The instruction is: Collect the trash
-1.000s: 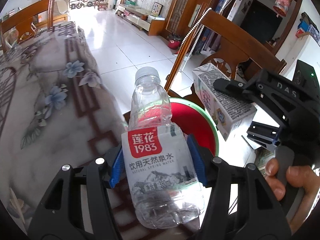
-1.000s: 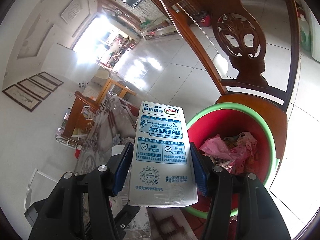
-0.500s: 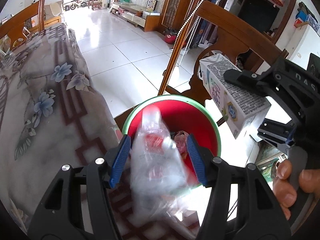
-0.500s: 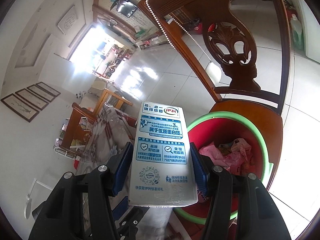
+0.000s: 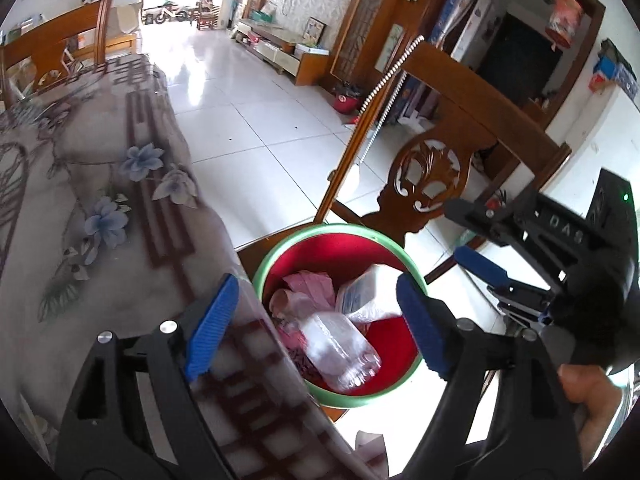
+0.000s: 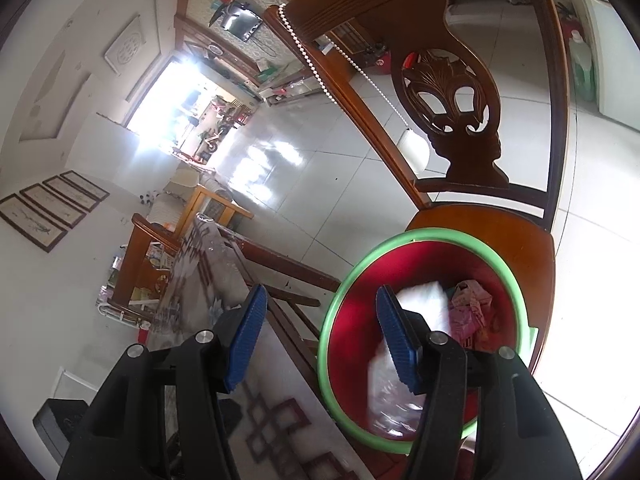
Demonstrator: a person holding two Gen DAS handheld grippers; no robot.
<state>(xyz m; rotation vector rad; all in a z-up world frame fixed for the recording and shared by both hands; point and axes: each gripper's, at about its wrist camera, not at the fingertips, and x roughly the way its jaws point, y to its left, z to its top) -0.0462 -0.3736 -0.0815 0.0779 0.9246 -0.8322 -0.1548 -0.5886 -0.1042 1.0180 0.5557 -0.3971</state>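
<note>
Below, both grippers (image 5: 316, 328) (image 6: 318, 338) gape empty over a floral tablecloth (image 5: 100, 220) and white tiles (image 5: 240, 132).

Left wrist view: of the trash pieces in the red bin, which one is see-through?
The clear plastic bottle, lying on its side at the near edge of the red bin. The white carton and pink wrapper behind it are opaque.

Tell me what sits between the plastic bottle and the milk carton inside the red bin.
Nothing separates them: in the left wrist view the bottle lies right against the carton in the bin, pink wrappers beside both.
</note>
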